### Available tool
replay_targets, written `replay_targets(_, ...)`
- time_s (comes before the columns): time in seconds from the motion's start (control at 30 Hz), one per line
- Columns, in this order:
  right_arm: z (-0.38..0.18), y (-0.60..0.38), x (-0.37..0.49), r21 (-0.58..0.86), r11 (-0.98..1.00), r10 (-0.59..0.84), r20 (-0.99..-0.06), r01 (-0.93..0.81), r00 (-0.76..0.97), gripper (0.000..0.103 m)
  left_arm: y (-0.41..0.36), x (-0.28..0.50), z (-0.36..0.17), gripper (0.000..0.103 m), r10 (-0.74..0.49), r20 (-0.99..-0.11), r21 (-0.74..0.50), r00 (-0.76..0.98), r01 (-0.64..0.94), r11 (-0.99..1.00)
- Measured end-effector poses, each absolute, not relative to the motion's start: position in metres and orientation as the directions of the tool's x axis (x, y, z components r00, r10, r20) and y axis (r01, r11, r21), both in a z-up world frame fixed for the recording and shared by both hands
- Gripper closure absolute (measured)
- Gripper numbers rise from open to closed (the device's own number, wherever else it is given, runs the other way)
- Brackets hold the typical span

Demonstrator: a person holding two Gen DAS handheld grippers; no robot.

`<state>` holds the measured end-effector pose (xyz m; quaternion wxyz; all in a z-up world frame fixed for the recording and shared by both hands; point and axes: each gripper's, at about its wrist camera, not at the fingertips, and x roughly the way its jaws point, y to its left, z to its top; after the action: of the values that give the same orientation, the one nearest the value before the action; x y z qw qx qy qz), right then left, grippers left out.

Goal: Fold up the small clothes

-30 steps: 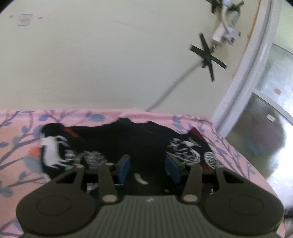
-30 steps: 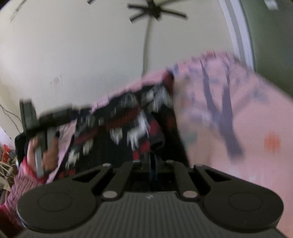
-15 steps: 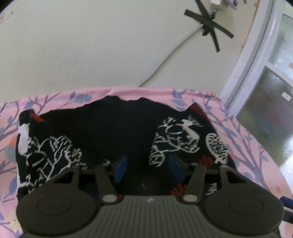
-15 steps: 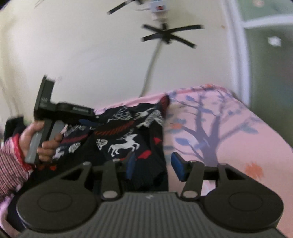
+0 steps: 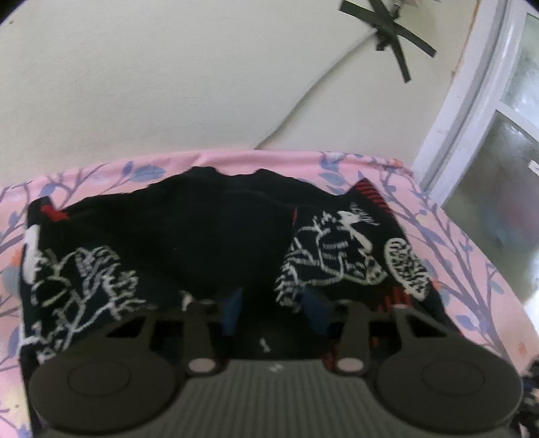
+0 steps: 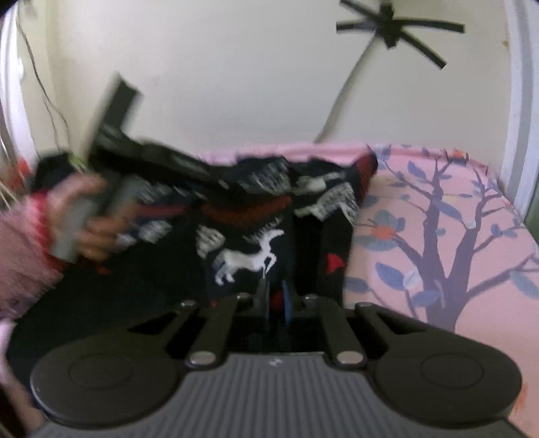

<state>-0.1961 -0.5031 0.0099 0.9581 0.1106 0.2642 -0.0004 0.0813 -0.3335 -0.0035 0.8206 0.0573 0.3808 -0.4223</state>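
A small black sweater (image 5: pixel 209 242) with white deer and red patterns lies on the pink floral table cover (image 5: pixel 465 262). It also shows in the right wrist view (image 6: pixel 249 256). My left gripper (image 5: pixel 273 308) is open, its blue pads low over the sweater's near edge with dark cloth between them. My right gripper (image 6: pixel 275 298) is shut on the sweater's edge near its right side. The left gripper and the hand holding it (image 6: pixel 84 215) show blurred at the left of the right wrist view.
A cream wall (image 5: pixel 168 84) rises behind the table, with a cable taped on by black crosses (image 5: pixel 390 30). A white door frame with frosted glass (image 5: pixel 471 111) stands at the right. The cover with its tree print (image 6: pixel 438 236) extends right of the sweater.
My right gripper closed on the sweater's edge; it was open half a second ago. My left gripper stayed open and moved in lower over the sweater.
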Motion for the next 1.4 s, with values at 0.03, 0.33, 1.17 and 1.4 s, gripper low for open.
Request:
replay_targets(0.03,0.014,-0.500,-0.207,0.238,0.970,0.075,-0.486,0.050,0.871,0.102,-0.337,0.080,-0.003,0.070,-0.657,-0.670,-0.232,0.347,0.742,0.629)
replay_targets(0.33,-0.022,-0.504,-0.264,0.402,0.876,-0.029,-0.506,0.265,0.862,0.082,-0.376,0.065,-0.004,0.065,-0.659,-0.678,-0.190,0.326,0.788,0.585)
replay_targets(1.17,0.012,-0.451,-0.325,0.290,0.954,0.032,-0.365,0.081,0.930,0.060,-0.280,0.034,0.047,0.054,-0.708,-0.610,-0.194,0.356,0.799,0.569)
replay_targets(1.4,0.013,-0.429,-0.274,0.303,0.953,0.140,-0.352,-0.029,0.925,0.062,-0.133,-0.026,0.051,0.046,-0.698,-0.573,-0.161,0.430,0.776,0.610)
